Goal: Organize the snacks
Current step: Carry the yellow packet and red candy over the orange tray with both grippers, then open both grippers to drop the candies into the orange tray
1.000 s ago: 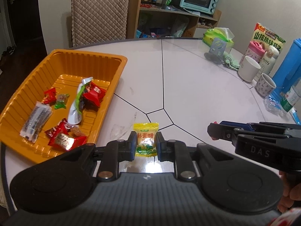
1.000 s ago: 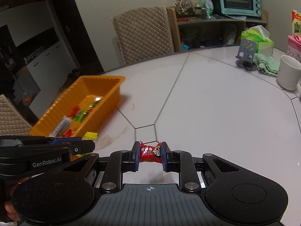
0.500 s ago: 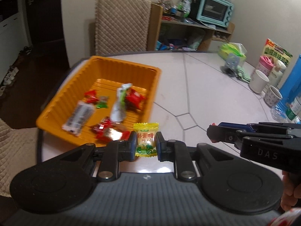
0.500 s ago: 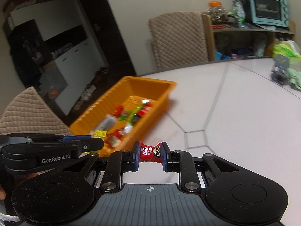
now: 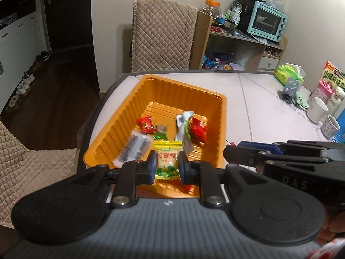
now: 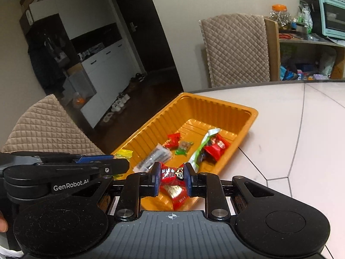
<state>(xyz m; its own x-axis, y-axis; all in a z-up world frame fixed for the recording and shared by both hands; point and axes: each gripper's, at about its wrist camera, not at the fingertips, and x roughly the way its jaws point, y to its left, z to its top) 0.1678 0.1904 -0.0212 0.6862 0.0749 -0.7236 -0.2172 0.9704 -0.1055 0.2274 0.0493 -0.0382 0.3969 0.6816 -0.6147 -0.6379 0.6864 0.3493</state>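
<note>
My left gripper is shut on a yellow candy packet and holds it above the near end of the orange tray. My right gripper is shut on a red candy over the tray's near end. The tray holds several wrapped snacks: red candies, a silver-black bar, a white-green wrapper. The right gripper shows at the right of the left wrist view; the left gripper shows at the left of the right wrist view.
The tray lies at the left edge of a round white table. White mugs, a pink bottle, a snack box and a green tissue pack stand at the far right. Quilted chairs surround the table; a shelf with a teal oven is behind.
Both grippers have moved left from above the bare table to above the tray's near end, each still holding its candy.
</note>
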